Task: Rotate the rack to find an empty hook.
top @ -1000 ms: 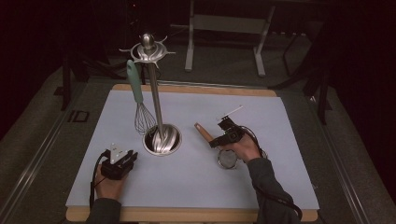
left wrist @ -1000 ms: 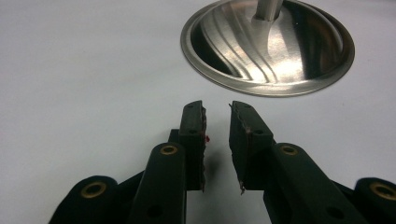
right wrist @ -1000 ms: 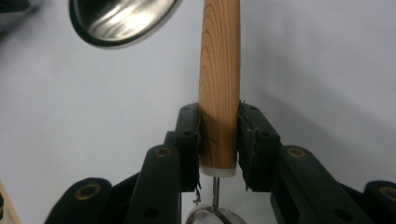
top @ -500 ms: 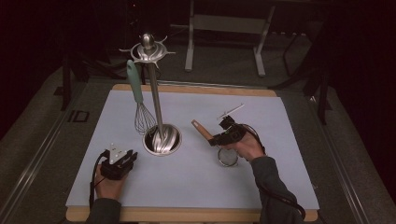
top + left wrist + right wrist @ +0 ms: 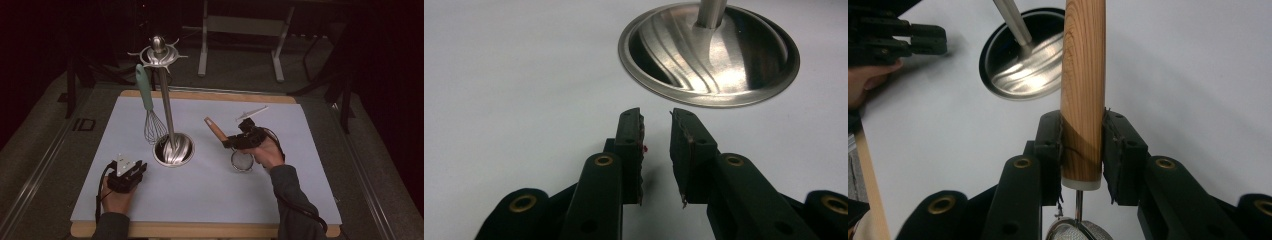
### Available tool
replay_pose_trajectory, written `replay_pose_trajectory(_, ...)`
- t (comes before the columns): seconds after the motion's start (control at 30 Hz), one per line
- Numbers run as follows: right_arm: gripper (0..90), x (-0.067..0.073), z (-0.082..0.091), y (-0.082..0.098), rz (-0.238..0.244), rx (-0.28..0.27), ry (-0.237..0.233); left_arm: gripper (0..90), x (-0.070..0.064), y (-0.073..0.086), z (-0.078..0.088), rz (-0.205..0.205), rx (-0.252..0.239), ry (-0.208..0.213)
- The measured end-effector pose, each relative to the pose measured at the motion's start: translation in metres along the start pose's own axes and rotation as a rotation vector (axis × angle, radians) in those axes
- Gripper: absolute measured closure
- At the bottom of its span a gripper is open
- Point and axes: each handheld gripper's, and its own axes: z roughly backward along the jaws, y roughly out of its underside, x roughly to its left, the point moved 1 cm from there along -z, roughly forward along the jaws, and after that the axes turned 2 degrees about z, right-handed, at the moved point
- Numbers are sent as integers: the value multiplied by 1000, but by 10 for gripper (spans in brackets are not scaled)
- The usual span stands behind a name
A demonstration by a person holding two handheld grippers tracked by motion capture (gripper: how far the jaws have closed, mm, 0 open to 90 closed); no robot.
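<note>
Gripping the strainer point(image 5: 242, 161) by its wooden handle point(image 5: 1083, 90), our right gripper point(image 5: 235, 142) has its jaws clamped on the wood; the handle's long axis runs toward ten o'clock in the high view, mesh bowl hanging at the low end above the mat point(image 5: 300, 190). At nine o'clock from it stands the utensil stand point(image 5: 165, 105), a whisk point(image 5: 152, 125) hung on its rack. Our left gripper point(image 5: 131, 176) rests at seven o'clock from the stand's base point(image 5: 709, 55), jaws parted on nothing. We judge the right hand nearer the rack.
</note>
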Motion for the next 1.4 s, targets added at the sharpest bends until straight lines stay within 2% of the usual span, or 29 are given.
replay_pose_trajectory(0.43, 709, 6, 9, -12, 43, -30, -11, 753, 0, 0, 0, 1, -2, 0)
replay_pose_trajectory(0.73, 709, 11, 12, -16, 102, -60, -21, 753, 0, 0, 0, 1, -1, 0)
replay_pose_trajectory(0.87, 709, 15, 14, -20, 136, -83, -25, 753, 0, 0, 0, 1, -1, 0)
replay_pose_trajectory(1.17, 709, 20, 17, -25, 145, -125, -43, 753, 0, 0, 0, 0, -2, 1)
replay_pose_trajectory(1.4, 709, 26, 22, -29, 170, -187, -54, 753, 0, 0, 0, 0, -3, 1)
